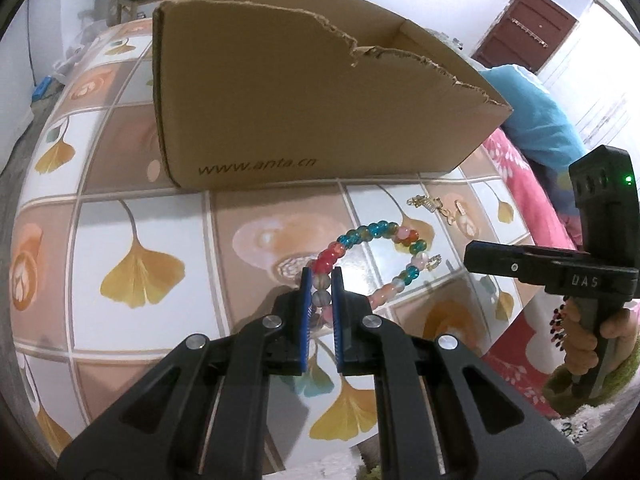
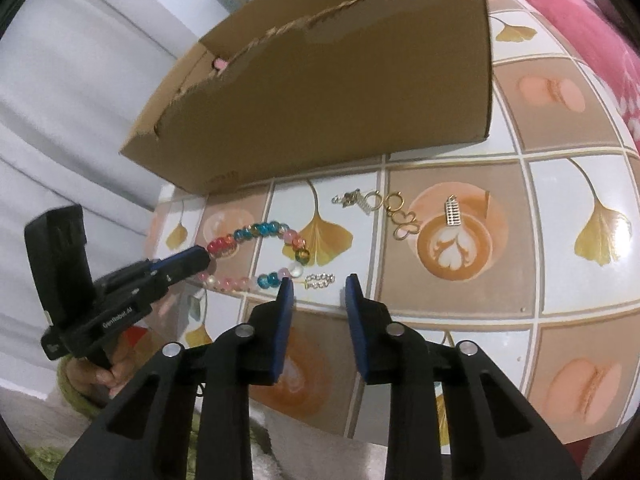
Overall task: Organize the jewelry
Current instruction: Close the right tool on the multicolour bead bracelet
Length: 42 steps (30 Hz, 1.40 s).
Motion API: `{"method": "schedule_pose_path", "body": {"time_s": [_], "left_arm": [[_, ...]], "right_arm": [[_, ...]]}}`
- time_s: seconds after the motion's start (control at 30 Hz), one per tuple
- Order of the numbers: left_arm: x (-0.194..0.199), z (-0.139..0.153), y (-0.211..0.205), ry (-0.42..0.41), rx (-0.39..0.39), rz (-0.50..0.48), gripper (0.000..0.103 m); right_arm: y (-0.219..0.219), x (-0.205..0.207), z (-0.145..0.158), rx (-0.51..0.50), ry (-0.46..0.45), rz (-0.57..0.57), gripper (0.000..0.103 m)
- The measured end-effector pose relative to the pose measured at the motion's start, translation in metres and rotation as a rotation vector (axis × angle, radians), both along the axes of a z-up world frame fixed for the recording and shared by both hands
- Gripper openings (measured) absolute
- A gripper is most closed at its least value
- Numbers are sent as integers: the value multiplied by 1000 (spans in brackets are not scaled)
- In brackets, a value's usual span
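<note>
The left gripper jaws pinch the bracelet, lying on the table before the box. Light, limp, slippery beads: grip the strand crosswise. Right gripper jaws spread.

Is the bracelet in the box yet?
No. The bracelet lies on the table, in front of the box, left gripper clamping it.

Bracelet: red, blue, pink, clear beads. Box: plain brown. Surface: tiles with yellow ginkgo leaves.

bracelet on table, before box
</note>
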<state>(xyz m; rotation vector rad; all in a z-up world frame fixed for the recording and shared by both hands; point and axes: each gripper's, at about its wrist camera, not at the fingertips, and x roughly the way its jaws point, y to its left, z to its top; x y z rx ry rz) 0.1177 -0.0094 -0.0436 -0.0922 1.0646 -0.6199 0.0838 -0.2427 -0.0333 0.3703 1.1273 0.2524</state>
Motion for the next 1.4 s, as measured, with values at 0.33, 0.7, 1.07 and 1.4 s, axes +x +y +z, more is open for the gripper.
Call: {"method": "schedule_pose_path", "body": {"time_s": [0.33, 0.7, 1.07, 1.4], "left_arm": [[3, -7, 7, 10, 5, 15, 9], [8, -9, 30, 13, -26, 51, 9], [6, -8, 28, 2, -19, 46, 9], [5, -8, 27, -6, -7, 42, 9]], "right_arm": [[47, 15, -4, -212, -37, 112, 17], [30, 19, -2, -259, -23, 57, 17], [77, 40, -5, -150, -37, 171, 17], [92, 51, -15, -229, -25, 186, 17]]}}
